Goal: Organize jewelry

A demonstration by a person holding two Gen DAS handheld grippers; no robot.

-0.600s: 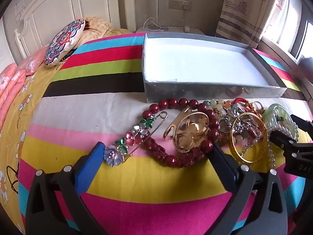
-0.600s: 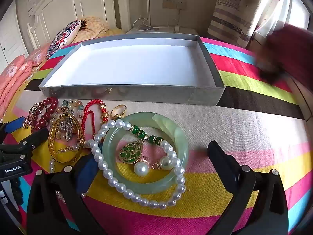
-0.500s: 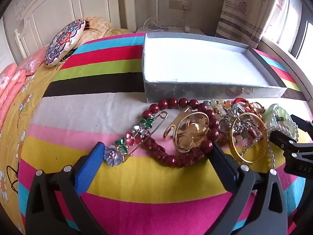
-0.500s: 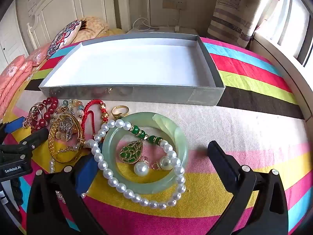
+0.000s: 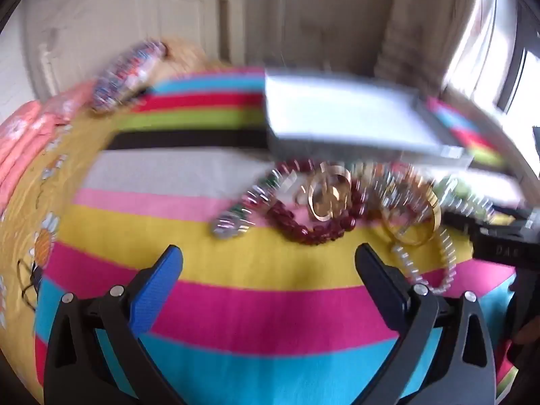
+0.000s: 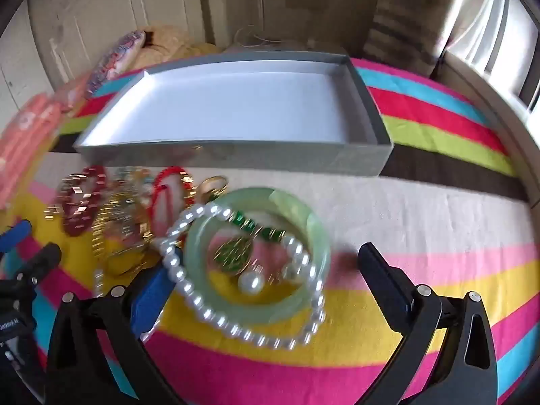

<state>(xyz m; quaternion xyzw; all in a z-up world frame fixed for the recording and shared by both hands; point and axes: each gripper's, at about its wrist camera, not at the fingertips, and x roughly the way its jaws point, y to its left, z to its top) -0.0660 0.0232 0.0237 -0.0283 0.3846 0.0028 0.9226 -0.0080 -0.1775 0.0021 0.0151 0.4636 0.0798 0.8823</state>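
Observation:
A heap of jewelry lies on the striped bedspread (image 5: 270, 303) in front of an empty grey box (image 6: 270, 160). In the blurred left wrist view I see a dark red bead necklace (image 5: 314, 233), a gold cuff (image 5: 329, 195), a flower brooch (image 5: 233, 222) and a gold hoop (image 5: 415, 216). My left gripper (image 5: 268, 260) is open just short of them, with nothing between its fingers. My right gripper (image 6: 266, 266) is open around a pale green jade bangle (image 6: 303, 216), a pearl strand (image 6: 209, 314) and a green pendant (image 6: 233, 253), its pads apart from them.
A red cord bracelet (image 6: 168, 185) and a gold ring (image 6: 212, 184) lie near the box. A patterned pillow (image 6: 114, 57) and pink bedding (image 5: 20, 145) sit at the far left by the white headboard. Each gripper shows at the edge of the other's view.
The left gripper has pulled back from the red necklace, which now lies beyond its fingertips, and its view is blurred. The right gripper has barely shifted. Both stay open.

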